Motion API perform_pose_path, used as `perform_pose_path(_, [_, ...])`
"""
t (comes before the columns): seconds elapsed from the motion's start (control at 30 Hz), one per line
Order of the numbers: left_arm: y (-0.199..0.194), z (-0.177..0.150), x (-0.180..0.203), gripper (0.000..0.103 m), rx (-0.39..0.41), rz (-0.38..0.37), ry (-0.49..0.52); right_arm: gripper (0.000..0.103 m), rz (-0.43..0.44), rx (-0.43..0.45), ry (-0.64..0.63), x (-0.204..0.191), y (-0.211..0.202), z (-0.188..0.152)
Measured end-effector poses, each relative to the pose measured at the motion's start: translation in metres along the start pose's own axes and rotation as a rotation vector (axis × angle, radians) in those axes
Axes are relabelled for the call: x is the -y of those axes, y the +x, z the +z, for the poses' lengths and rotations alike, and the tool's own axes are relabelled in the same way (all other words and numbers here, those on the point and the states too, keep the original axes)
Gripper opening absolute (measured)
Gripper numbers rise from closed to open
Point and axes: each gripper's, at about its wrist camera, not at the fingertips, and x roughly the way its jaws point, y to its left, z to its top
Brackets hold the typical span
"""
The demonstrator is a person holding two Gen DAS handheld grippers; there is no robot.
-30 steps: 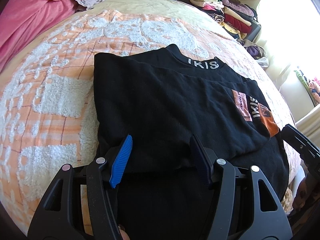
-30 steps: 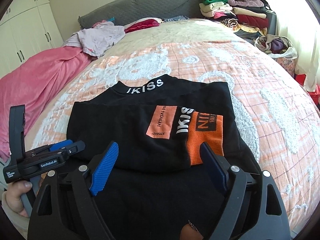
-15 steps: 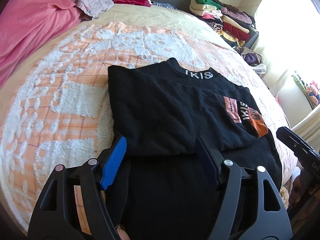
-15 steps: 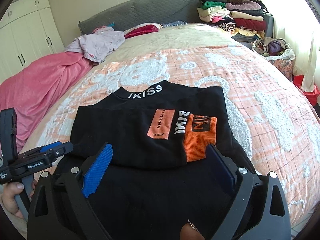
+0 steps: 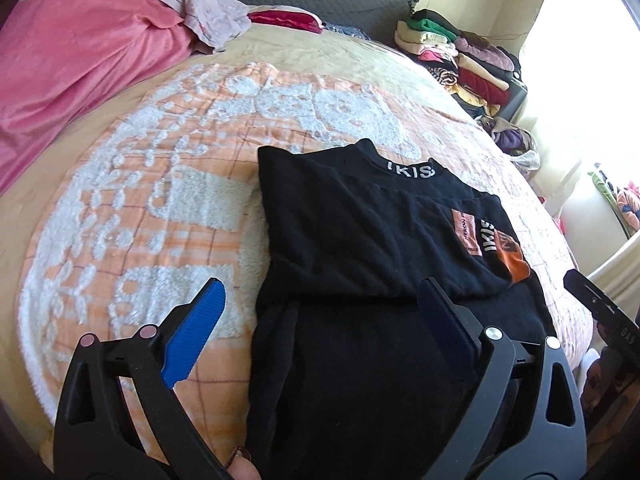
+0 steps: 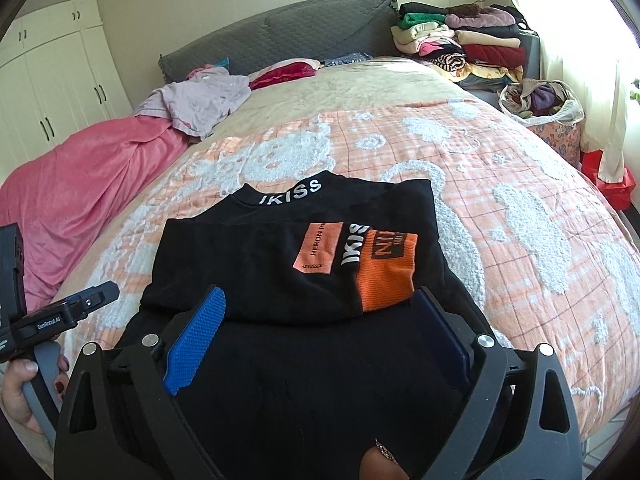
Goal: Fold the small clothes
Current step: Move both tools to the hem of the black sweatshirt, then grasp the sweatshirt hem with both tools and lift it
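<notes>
Two tools, left tool [image 5: 320, 312] and right tool [image 6: 320, 320], hang released above the black top [image 6: 300, 264] at the bed's [image 6: 520, 220] near edge; left jaws have just been widening. Only the right view shows the wardrobe [image 6: 52, 92] and a hand [image 6: 24, 392]. Stacked clothes [image 5: 460, 64] occupy the far corner.

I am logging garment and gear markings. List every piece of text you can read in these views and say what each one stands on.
"IKISS": white letters on the collar of the black sweatshirt.
"HERON P...": salmon patch, cut off by the fold; its smaller line is too small to read.
"IKIS": white letters on the sleeve, top hidden.
Orange cuff: large letters, folded, not readable.
"GenRobot.AI": left gripper body.
</notes>
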Motion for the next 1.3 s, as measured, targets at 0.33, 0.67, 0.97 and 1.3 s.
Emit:
perform_pose_path(0.33, [-0.013,-0.019,-0.023,0.090,-0.003,0.029,-0.042,0.093,-0.010,-0.002,0.016,0.011,-0.013,-0.012])
perform_pose_path(0.67, [-0.033,-0.037,-0.042,0.090,0.009,0.041,-0.076,0.093,-0.009,-0.007,0.012,0.015,-0.026,-0.028])
perform_pose_path(0.97, [-0.046,-0.055,-0.047,0.088,0.011,0.029,-0.084,0.093,-0.011,-0.015,0.014,0.021,-0.038,-0.045])
perform_pose_path(1.3, [-0.050,-0.084,-0.045,0.069,-0.029,-0.018,-0.057,0.093,-0.037,-0.044,0.009,0.035,-0.049,-0.069])
